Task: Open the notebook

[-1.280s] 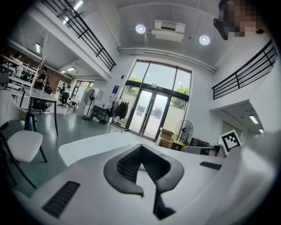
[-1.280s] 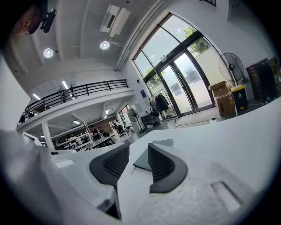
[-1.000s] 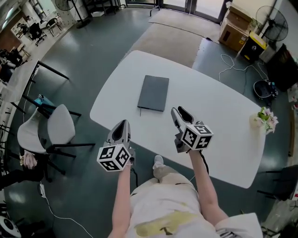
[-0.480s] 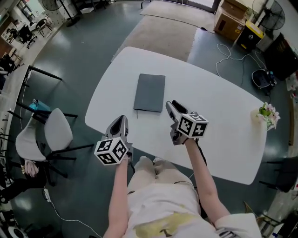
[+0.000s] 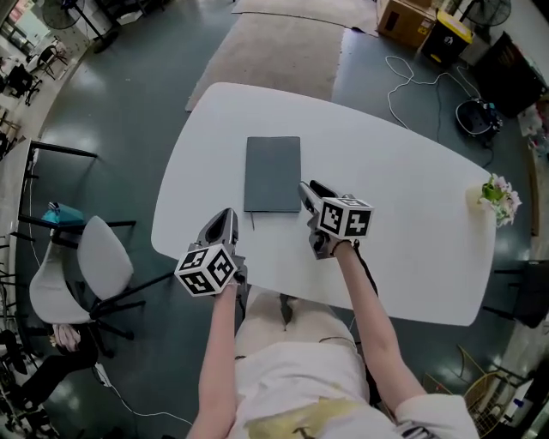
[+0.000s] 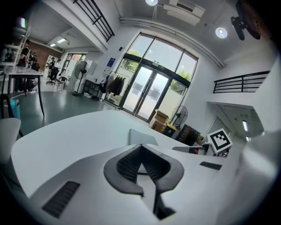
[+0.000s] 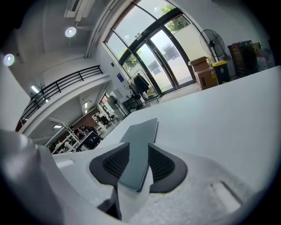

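Note:
A closed dark grey notebook (image 5: 273,174) lies flat on the white table (image 5: 412,214), a thin strap trailing from its near edge. My right gripper (image 5: 305,190) hovers just right of the notebook's near right corner. In the right gripper view the notebook (image 7: 141,145) shows through the gap of that gripper (image 7: 137,154), whose jaws stand apart and touch nothing. My left gripper (image 5: 227,216) is over the table's front edge, short of the notebook. In the left gripper view its jaws (image 6: 140,151) meet at the tips, with the notebook (image 6: 141,137) lying beyond them.
A small bunch of flowers (image 5: 496,195) stands at the table's right end. A white chair (image 5: 81,266) sits on the floor to the left. Cardboard boxes (image 5: 401,15) and cables (image 5: 412,86) lie beyond the table.
My right gripper has moved forward and left, closer to the notebook's right edge. The left gripper stays near the table's front edge. The notebook has stayed closed.

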`<state>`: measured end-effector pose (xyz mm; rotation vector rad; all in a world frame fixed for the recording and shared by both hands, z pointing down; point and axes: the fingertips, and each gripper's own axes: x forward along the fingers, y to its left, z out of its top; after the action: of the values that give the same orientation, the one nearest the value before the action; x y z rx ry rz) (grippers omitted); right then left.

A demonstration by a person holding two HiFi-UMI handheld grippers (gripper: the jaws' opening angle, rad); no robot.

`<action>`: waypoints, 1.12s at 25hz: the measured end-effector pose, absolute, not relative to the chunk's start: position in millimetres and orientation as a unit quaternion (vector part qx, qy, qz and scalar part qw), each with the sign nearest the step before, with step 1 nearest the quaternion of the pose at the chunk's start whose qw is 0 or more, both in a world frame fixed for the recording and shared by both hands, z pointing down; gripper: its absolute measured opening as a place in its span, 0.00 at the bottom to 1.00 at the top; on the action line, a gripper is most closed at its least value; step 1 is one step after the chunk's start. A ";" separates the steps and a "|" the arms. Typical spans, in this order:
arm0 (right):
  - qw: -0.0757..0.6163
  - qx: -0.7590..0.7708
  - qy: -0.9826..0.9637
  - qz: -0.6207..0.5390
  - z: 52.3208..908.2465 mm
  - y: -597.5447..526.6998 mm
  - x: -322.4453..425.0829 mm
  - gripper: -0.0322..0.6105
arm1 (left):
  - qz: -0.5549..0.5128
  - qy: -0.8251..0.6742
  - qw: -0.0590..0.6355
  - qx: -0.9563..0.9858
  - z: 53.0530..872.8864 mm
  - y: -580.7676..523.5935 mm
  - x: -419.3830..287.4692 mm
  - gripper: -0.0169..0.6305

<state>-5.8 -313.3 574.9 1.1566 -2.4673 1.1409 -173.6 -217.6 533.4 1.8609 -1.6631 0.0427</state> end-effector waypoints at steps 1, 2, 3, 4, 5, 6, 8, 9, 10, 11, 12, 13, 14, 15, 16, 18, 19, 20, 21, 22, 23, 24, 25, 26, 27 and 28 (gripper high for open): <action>0.099 0.394 -0.827 0.389 580.2 -316.5 -6.9 0.25 | 0.019 -0.628 0.323 0.708 537.8 -221.6 -175.0 0.03; 0.103 0.399 -0.822 0.393 585.3 -319.6 -7.9 0.25 | 0.021 -0.624 0.328 0.709 541.9 -225.2 -176.7 0.03; 0.107 0.403 -0.817 0.398 590.1 -322.3 -8.9 0.25 | 0.024 -0.621 0.332 0.710 546.0 -228.5 -178.5 0.03; 0.110 0.406 -0.813 0.403 594.7 -324.7 -10.2 0.25 | 0.027 -0.618 0.336 0.710 550.1 -231.3 -180.6 0.03; 0.113 0.407 -0.810 0.407 598.8 -326.7 -11.9 0.25 | 0.030 -0.616 0.339 0.710 553.8 -233.8 -183.0 0.03; 0.117 0.408 -0.807 0.410 602.4 -328.4 -13.9 0.25 | 0.033 -0.615 0.341 0.711 557.1 -236.2 -185.4 0.03; 0.129 0.409 -0.801 0.417 609.2 -330.4 -16.6 0.25 | 0.036 -0.610 0.345 0.712 562.0 -241.2 -188.3 0.03; 0.137 0.410 -0.798 0.420 612.8 -330.9 -17.0 0.25 | 0.037 -0.607 0.347 0.714 564.0 -243.9 -188.4 0.03; 0.147 0.408 -0.796 0.423 615.9 -331.4 -17.8 0.25 | 0.038 -0.604 0.349 0.716 565.9 -246.6 -188.0 0.03; 0.156 0.405 -0.794 0.425 618.5 -332.0 -19.2 0.25 | 0.039 -0.601 0.351 0.717 567.7 -249.2 -187.7 0.03; 0.166 0.401 -0.792 0.429 620.9 -332.4 -21.1 0.25 | 0.039 -0.598 0.353 0.718 569.2 -251.6 -187.7 0.03; 0.177 0.398 -0.789 0.433 623.5 -332.5 -22.6 0.25 | 0.039 -0.596 0.355 0.720 570.5 -253.8 -187.8 0.03; 0.188 0.396 -0.785 0.437 626.1 -332.5 -23.7 0.25 | 0.039 -0.593 0.357 0.721 571.8 -255.6 -187.9 0.03; 0.197 0.395 -0.781 0.441 628.6 -332.6 -24.3 0.25 | 0.039 -0.591 0.358 0.722 573.0 -257.1 -188.0 0.03; 0.205 0.395 -0.778 0.444 630.7 -332.5 -24.7 0.25 | 0.039 -0.588 0.360 0.723 574.1 -258.4 -188.2 0.03; 0.215 0.392 -0.774 0.449 633.4 -332.1 -25.5 0.25 | 0.037 -0.584 0.362 0.725 575.3 -260.6 -188.8 0.03; 0.217 0.391 -0.773 0.449 633.9 -332.0 -25.8 0.24 | 0.036 -0.583 0.363 0.726 575.5 -261.5 -189.3 0.03; 0.218 0.390 -0.773 0.450 633.9 -331.8 -26.0 0.24 | 0.035 -0.581 0.364 0.727 575.7 -262.5 -190.1 0.03; 0.217 0.389 -0.773 0.452 633.7 -331.7 -26.3 0.22 | 0.035 -0.580 0.365 0.728 575.8 -263.5 -191.1 0.03; 0.216 0.389 -0.772 0.454 633.6 -331.8 -26.5 0.22 | 0.035 -0.578 0.366 0.728 576.0 -264.6 -192.3 0.03; 0.215 0.389 -0.772 0.455 633.6 -332.0 -26.5 0.22 | 0.034 -0.577 0.367 0.729 576.4 -265.7 -193.4 0.03; 0.215 0.390 -0.771 0.454 633.7 -332.1 -26.6 0.22 | 0.034 -0.575 0.368 0.730 577.0 -266.6 -194.4 0.03; 0.216 0.391 -0.771 0.453 633.8 -332.2 -26.6 0.21 | 0.034 -0.573 0.369 0.731 577.7 -267.2 -195.5 0.03; 0.217 0.392 -0.771 0.452 633.8 -332.2 -26.8 0.21 | 0.034 -0.572 0.370 0.732 578.3 -267.4 -196.7 0.03; 0.218 0.393 -0.771 0.452 633.8 -332.1 -27.0 0.20 | 0.033 -0.570 0.370 0.733 578.8 -267.5 -198.0 0.03; 0.218 0.394 -0.770 0.453 633.7 -332.2 -27.1 0.19 | 0.033 -0.569 0.370 0.734 579.4 -267.5 -199.3 0.03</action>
<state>-27.1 -332.2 633.7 1.0899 -2.1308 1.2542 -199.3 -267.5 579.4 1.8817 -1.4589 0.0851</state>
